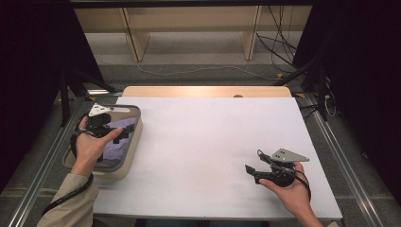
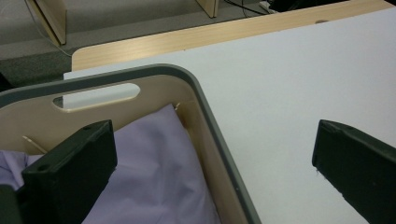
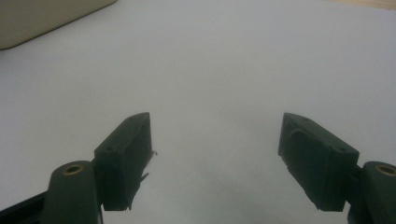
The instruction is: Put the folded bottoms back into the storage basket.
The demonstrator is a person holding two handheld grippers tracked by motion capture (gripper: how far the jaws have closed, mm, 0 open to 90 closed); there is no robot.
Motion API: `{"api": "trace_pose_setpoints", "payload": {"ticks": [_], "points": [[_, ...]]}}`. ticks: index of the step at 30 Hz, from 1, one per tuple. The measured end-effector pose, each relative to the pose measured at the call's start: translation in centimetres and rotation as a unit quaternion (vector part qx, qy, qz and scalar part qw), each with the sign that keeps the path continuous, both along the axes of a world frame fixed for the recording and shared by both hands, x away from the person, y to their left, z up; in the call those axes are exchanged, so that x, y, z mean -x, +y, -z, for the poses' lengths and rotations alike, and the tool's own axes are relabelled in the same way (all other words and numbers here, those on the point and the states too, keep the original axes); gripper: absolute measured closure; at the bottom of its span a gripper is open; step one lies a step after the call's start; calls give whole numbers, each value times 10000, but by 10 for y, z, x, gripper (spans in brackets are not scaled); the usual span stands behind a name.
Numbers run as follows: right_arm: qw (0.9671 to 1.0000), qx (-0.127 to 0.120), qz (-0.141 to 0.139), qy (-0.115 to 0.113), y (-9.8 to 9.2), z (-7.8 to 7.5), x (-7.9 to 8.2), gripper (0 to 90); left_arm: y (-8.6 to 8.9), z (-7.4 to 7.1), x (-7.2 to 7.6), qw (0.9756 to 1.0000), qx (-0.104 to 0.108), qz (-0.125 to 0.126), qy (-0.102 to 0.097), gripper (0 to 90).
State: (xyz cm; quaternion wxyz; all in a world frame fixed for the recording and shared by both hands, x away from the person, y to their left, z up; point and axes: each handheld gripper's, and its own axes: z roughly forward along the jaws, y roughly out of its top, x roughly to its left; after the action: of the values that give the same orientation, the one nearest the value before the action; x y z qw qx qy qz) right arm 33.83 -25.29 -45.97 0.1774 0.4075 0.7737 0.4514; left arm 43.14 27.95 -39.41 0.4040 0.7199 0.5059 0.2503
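Note:
A beige tray (image 1: 121,171) with a grey rim stands at the table's left edge, and a lilac cloth (image 1: 116,149) lies inside it. My left gripper (image 1: 122,130) hovers over the tray's far right part, open, with nothing between its jaws. In the left gripper view, the left gripper (image 2: 212,135) straddles the tray's rim (image 2: 205,98): one jaw is over the cloth (image 2: 154,172), the other over the white sheet. My right gripper (image 1: 253,161) rests low near the table's front right, pointing left. The right gripper (image 3: 215,121) is open and empty above the bare sheet.
A white sheet (image 1: 203,142) covers the table, with a strip of wood (image 1: 203,91) showing at the far edge. A corner of the tray (image 3: 46,18) appears far off in the right gripper view. Wooden shelf legs (image 1: 137,40) and cables (image 1: 279,47) lie on the floor beyond.

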Motion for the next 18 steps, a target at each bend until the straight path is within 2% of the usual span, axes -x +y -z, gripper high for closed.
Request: {"api": "trace_pose_setpoints", "payload": {"ticks": [18], "points": [[10000, 7, -20, -3, 0, -1, 0, 267, -22, -1, 21, 9989, -59, 456, -98, 0]]}}
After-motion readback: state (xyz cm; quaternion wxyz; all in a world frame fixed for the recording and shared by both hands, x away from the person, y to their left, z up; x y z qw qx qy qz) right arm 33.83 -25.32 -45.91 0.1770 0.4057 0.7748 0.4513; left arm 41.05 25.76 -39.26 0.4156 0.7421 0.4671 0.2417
